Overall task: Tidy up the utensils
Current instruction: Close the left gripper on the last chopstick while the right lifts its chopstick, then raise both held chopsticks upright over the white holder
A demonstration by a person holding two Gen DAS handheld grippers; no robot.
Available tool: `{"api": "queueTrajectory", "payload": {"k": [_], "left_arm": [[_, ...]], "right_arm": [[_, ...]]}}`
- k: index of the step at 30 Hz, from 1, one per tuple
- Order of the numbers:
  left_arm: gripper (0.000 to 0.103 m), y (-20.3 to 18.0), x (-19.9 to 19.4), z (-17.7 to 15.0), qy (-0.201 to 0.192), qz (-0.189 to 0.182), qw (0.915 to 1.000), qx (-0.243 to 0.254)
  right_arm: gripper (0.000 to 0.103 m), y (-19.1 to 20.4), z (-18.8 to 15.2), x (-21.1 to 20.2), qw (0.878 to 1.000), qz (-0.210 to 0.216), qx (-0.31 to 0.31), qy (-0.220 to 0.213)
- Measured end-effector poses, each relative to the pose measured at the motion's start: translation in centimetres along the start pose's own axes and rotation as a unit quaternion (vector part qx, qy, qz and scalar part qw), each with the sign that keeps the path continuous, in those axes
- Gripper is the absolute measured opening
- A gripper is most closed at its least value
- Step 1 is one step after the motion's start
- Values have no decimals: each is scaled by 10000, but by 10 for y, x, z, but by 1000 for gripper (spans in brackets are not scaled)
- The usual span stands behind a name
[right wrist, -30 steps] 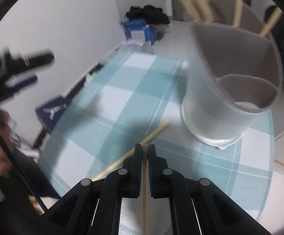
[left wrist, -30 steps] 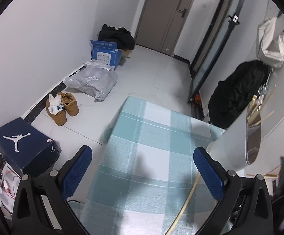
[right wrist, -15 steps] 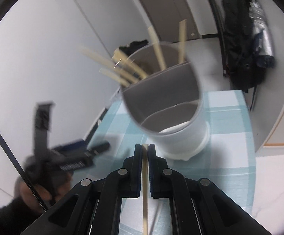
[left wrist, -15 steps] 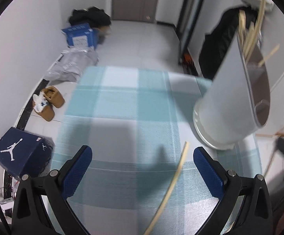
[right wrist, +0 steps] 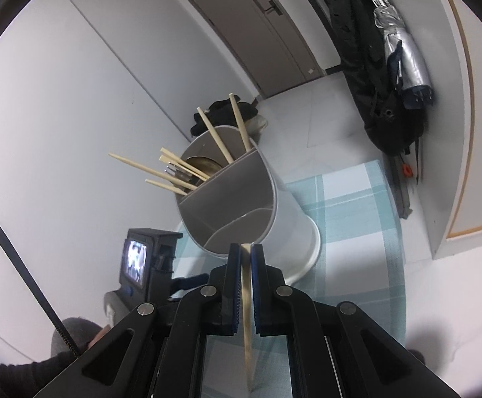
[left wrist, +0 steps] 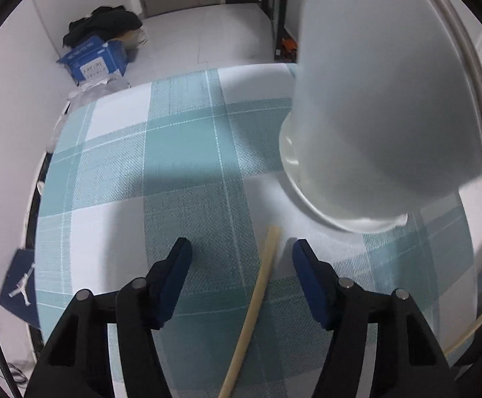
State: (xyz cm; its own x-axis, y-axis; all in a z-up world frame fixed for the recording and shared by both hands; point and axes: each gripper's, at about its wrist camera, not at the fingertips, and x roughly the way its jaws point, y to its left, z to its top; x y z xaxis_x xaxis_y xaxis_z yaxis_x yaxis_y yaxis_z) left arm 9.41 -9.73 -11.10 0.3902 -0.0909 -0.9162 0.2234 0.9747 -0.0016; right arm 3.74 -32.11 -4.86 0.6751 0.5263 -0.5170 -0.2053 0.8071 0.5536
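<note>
Chopstick (right wrist: 247, 298) pinched between the pressed-together pads of the right gripper (right wrist: 246, 252), tip poking just past the fingertips and aimed at the white utensil holder (right wrist: 287, 212) straight ahead. Holder is divided into compartments; far one already has several chopsticks (right wrist: 174, 174) leaning out, near ones look empty. Left gripper (left wrist: 242, 248) is over the checked tablecloth (left wrist: 174, 152), jaws have just been closing but are still spread, with a second chopstick (left wrist: 264, 275) lying on the cloth between the pads, neither pad touching it; holder base (left wrist: 324, 199) sits just ahead and to that tool's right. Step in hand, I'd say: right side carrying its stick to the holder, left side lining up a pick. Next: right needs lifting above the rim, tipping the stick down into the chopstick compartment, then releasing; left needs to finish closing squarely on its stick.
</note>
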Motion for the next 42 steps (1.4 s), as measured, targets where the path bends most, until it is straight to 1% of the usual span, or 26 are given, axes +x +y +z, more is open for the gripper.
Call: {"api": "queueTrajectory", "payload": {"k": [1,2,3,4,6,8,9,11,14,18,21,22,24,26,27,28,31,35,39,42], "left_arm": [[46,1,-2,0,-56,31,10000,-43],[39,2,-4,1,-99,17,9999,-68],[26,2,-5,1,-115,2,9999,-104],[15,2,-5,1,-116,-58,9998,-162],[5,2,-6,0,-86,-147,9995,-247],[4,8,-8,-2,-33,-302,9983,-495],[4,13,-11,-4,-55,-387,9966,-722],[4,23,-21,-8,-222,-548,9922,-1101],[4,39,-51,-15,-663,-726,9822,-1601],[3,40,-98,-27,-1312,-748,9720,-1803],[3,33,-125,-32,-1703,-752,9665,-1765],[3,37,-124,-26,-1805,-763,9649,-1746],[3,32,-137,-29,-1982,-706,9629,-1691],[3,30,-141,-30,-2085,-750,9611,-1650],[3,27,-143,-30,-2129,-752,9607,-1617],[3,32,-137,-25,-2148,-756,9608,-1580],[3,35,-136,-21,-2087,-853,9631,-1471],[3,31,-148,-19,-2115,-923,9636,-1352],[3,24,-167,-18,-2244,-1020,9618,-1192],[3,22,-183,-13,-2405,-1150,9579,-1066]], "right_arm": [[5,0,0,-2,10000,-2,6,-15],[5,-1,-1,-4,10000,-7,6,-34],[5,-1,-2,-5,10000,-4,-1,-37],[5,-1,-3,-6,10000,-24,-27,-48],[5,0,-4,-8,9999,-34,-81,-67],[5,2,-4,-9,9998,-48,-130,-105],[5,3,-4,-9,9998,-49,-155,-121],[5,6,-4,-12,9997,-3,-205,-148],[5,13,-6,-15,9992,-28,-353,-186],[5,24,-9,-16,9979,-71,-587,-246],[5,32,-11,-18,9967,-125,-737,-311],[5,34,-12,-18,9964,-135,-766,-326],[5,37,-13,-19,9961,-161,-792,-355],[5,40,-15,-20,9956,-204,-829,-392],[5,41,-15,-20,9955,-208,-835,-399],[5,42,-15,-20,9953,-212,-844,-415],[5,46,-15,-23,9946,-218,-897,-465],[5,47,-14,-30,9947,-207,-820,-580],[5,52,-8,-40,9932,-223,-903,-703],[5,56,3,-52,9918,-188,-938,-847]]}}
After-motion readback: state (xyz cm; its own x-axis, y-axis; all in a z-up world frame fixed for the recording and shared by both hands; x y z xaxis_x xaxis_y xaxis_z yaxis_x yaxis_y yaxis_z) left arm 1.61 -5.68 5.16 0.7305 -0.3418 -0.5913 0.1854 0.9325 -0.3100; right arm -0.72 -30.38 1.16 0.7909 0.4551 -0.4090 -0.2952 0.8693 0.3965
